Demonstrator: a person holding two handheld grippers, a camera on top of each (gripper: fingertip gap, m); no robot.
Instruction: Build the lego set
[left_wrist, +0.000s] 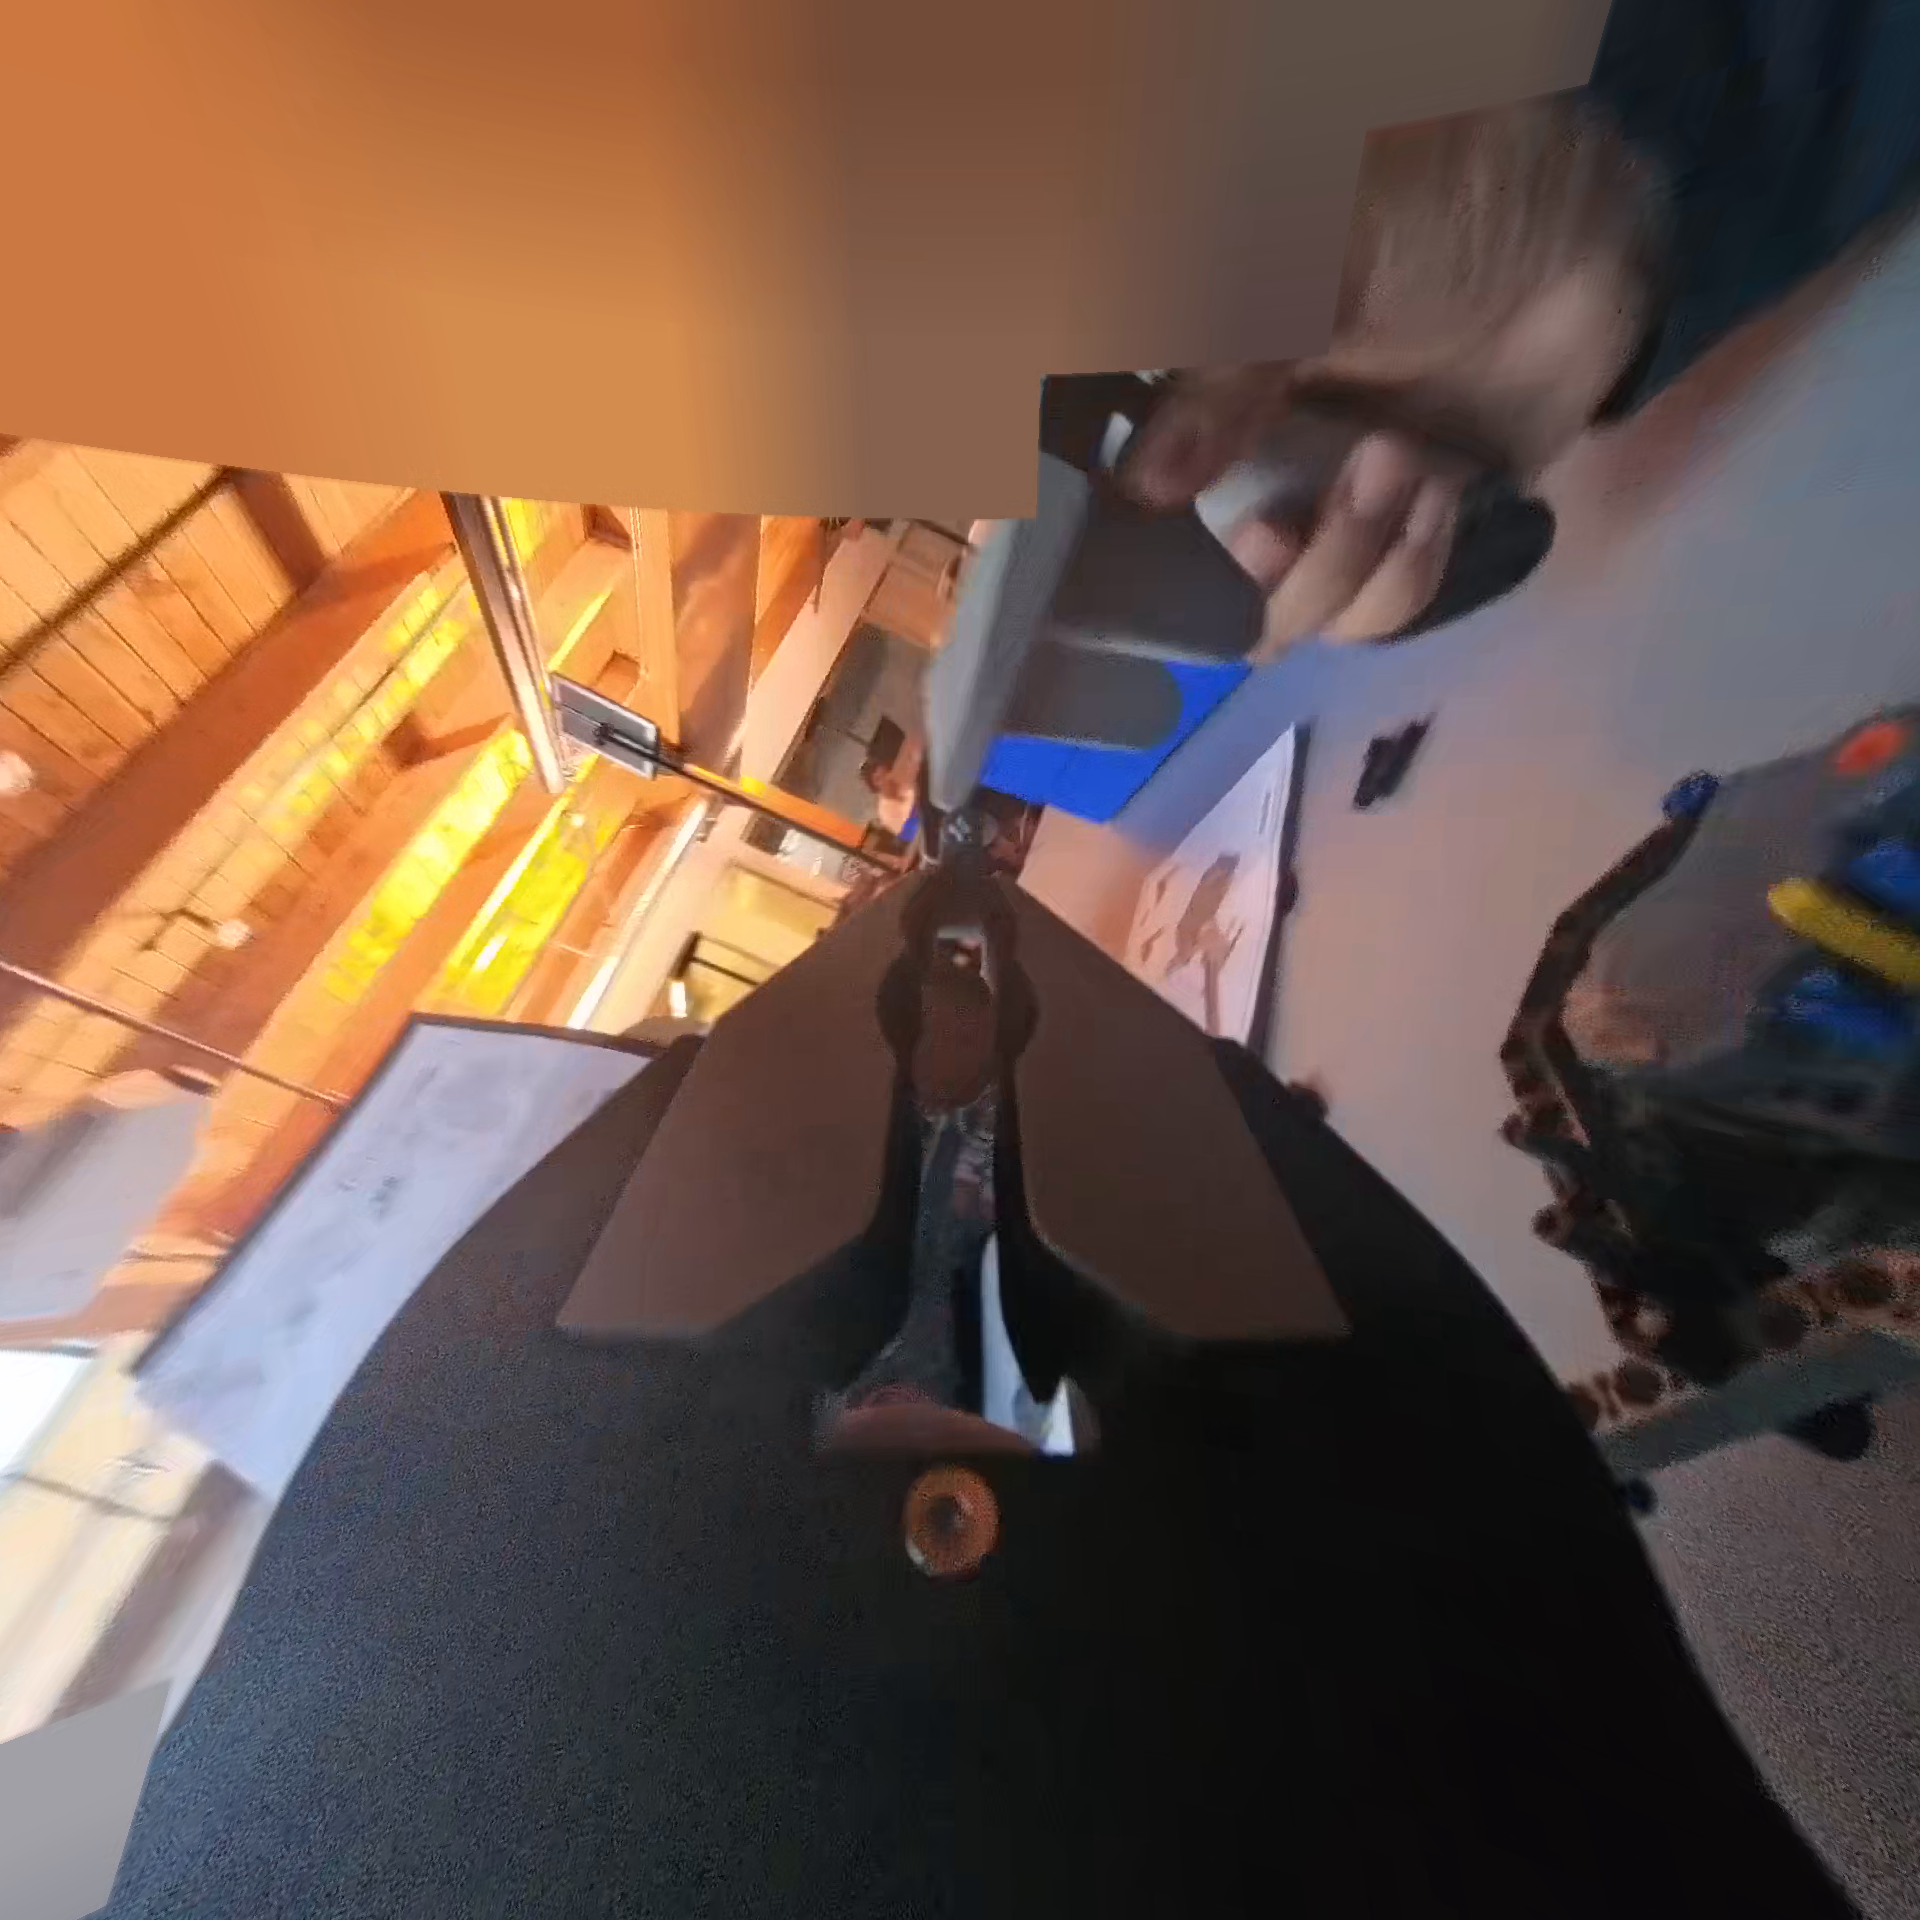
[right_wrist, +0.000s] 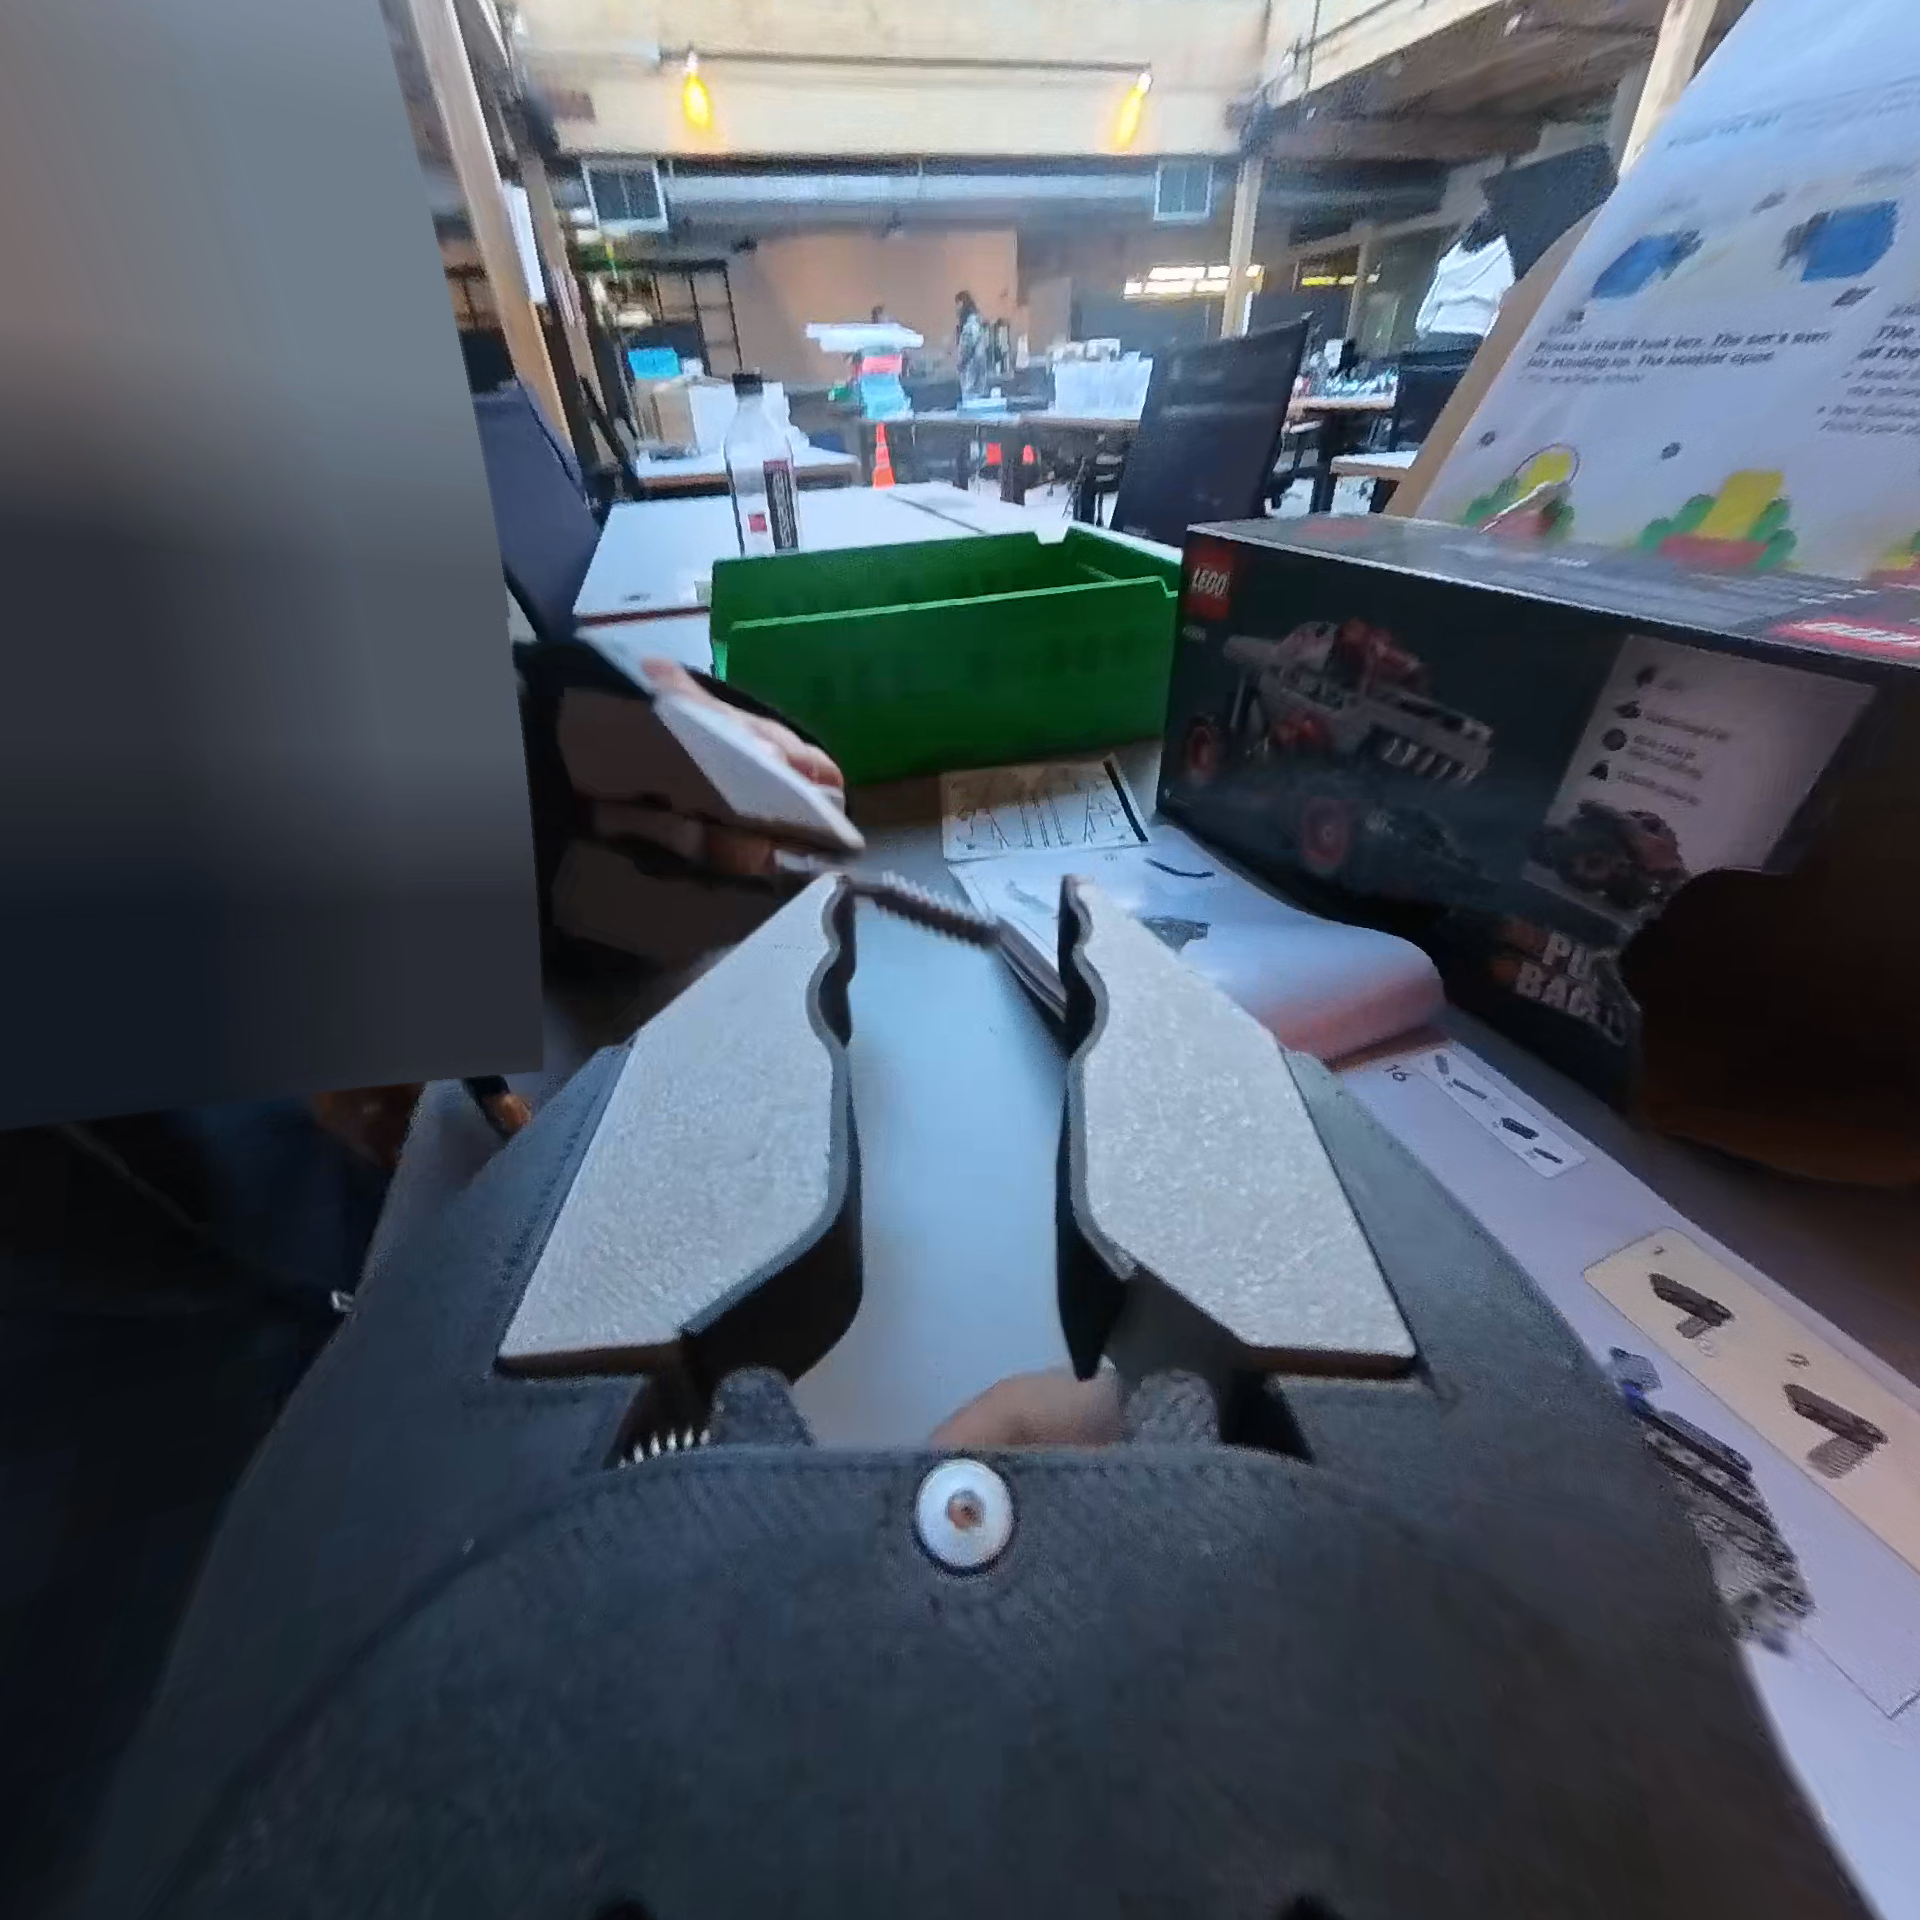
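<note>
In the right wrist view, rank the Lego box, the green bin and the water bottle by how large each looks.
1. Lego box, though it sits nearer the camera and is cut off at the right edge.
2. Green bin.
3. Water bottle, clearly smallest, but also farthest back.

Far right, the dark set box (right_wrist: 1455, 748) bears a brand logo and large lettering. The open instruction booklet (right_wrist: 1475, 1153) near it carries printed numbers; a propped sheet (right_wrist: 1714, 343) and bottle label (right_wrist: 774, 499) show text too blurred to read
</note>
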